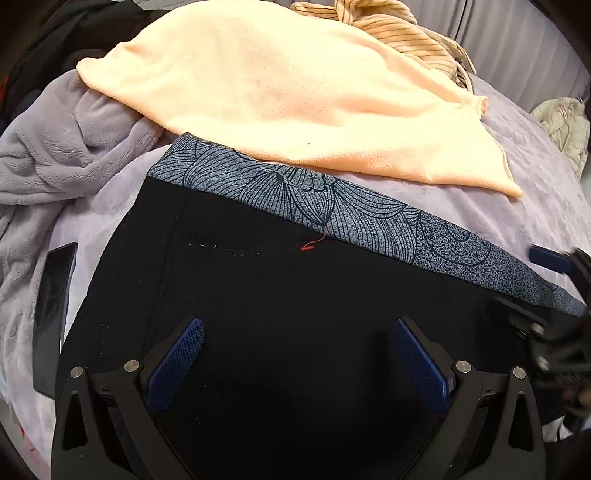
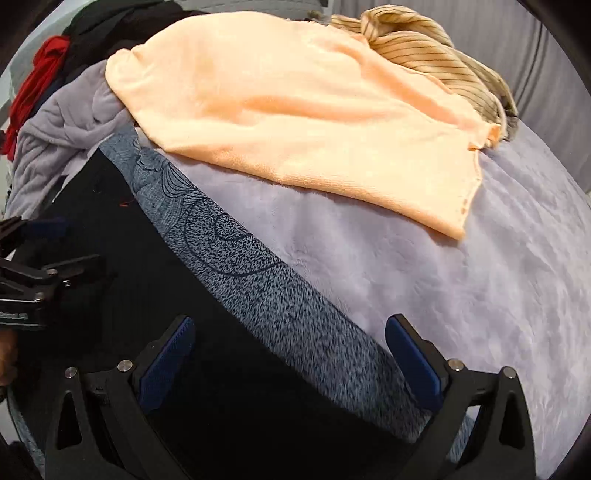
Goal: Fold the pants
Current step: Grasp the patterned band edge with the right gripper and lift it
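Black pants [image 1: 280, 302] with a grey-blue patterned waistband [image 1: 332, 210] lie flat on a lavender blanket [image 1: 480, 218]. My left gripper [image 1: 299, 328] is open just above the black fabric, below the waistband, holding nothing. My right gripper [image 2: 290, 325] is open over the waistband [image 2: 280, 302] at the pants' right end, with the black fabric [image 2: 155, 266] to its left, holding nothing. The right gripper shows at the right edge of the left wrist view [image 1: 554, 295]. The left gripper shows at the left edge of the right wrist view [image 2: 37, 273].
A peach towel [image 1: 280, 92] lies just beyond the waistband. A striped tan garment [image 1: 399, 29] sits behind it. A bunched grey blanket [image 1: 62, 147] and a black phone [image 1: 51, 317] lie left. Red and black clothes [image 2: 40, 74] are piled far left.
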Tool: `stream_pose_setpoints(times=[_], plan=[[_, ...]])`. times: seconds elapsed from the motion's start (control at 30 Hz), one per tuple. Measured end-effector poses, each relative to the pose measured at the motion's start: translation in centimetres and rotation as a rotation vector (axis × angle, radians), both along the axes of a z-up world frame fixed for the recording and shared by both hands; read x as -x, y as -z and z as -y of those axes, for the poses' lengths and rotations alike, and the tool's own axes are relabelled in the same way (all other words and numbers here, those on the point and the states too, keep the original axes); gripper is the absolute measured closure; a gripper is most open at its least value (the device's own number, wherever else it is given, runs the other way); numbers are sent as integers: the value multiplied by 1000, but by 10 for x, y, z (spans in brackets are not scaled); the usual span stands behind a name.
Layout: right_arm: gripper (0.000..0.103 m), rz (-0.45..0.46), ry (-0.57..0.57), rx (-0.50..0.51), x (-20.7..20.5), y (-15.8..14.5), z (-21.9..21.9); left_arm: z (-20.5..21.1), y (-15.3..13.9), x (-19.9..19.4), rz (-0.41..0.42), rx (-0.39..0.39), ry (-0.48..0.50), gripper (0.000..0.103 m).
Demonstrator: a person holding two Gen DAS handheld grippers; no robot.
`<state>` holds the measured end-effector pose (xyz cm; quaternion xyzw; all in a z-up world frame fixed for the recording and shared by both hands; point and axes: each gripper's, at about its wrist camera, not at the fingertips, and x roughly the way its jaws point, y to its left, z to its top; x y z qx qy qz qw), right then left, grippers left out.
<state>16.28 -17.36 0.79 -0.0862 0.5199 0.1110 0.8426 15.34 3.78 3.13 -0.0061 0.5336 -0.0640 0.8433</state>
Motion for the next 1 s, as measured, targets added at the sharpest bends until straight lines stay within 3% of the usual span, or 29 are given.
stream_pose_setpoints(times=[0.1,0.13,0.17,0.2,0.23,0.27,0.37,0.47,0.6,0.63,0.7,0.73,0.8,0.9,1.0], plan=[[6,-51,-64,-47,-18,19,3,-4,1,2,-12,27,7,1],[16,-60,-90,-83,-21,22,5,-5,1,2,-16,39,6,1],[37,-60,-113,-107,-19,19,5,-7,0,1,-22,55,3,1],[48,-52,-140,-123,-16,12,4,-8,-1,-1,-26,72,-3,1],[84,-37,-169,-131,-9,4,1,-11,-2,-3,-30,94,-6,1],[99,-38,-204,-149,-2,-2,-2,-13,-5,-5,-34,125,-13,1],[99,16,-293,-84,30,-17,-16,-15,-16,-15,-38,180,-53,1],[99,75,-306,-58,54,-33,-21,-15,-27,-23,-39,182,-109,1],[99,191,-345,50,90,-47,-39,-15,-35,-35,-64,292,-180,1],[100,205,-354,77,97,-46,-43,-11,-34,-39,-61,293,-185,1],[100,213,-350,117,101,-38,-51,2,-20,-53,-74,160,-215,4],[100,210,-338,119,101,-36,-50,5,-9,-58,-101,100,-232,34],[100,212,-310,109,98,-36,-50,6,10,-63,-145,28,-259,64],[100,222,-289,113,91,-36,-54,-6,0,-52,-115,75,-281,84],[100,254,-276,114,101,-47,-65,-24,-30,-19,-55,170,-280,88]])
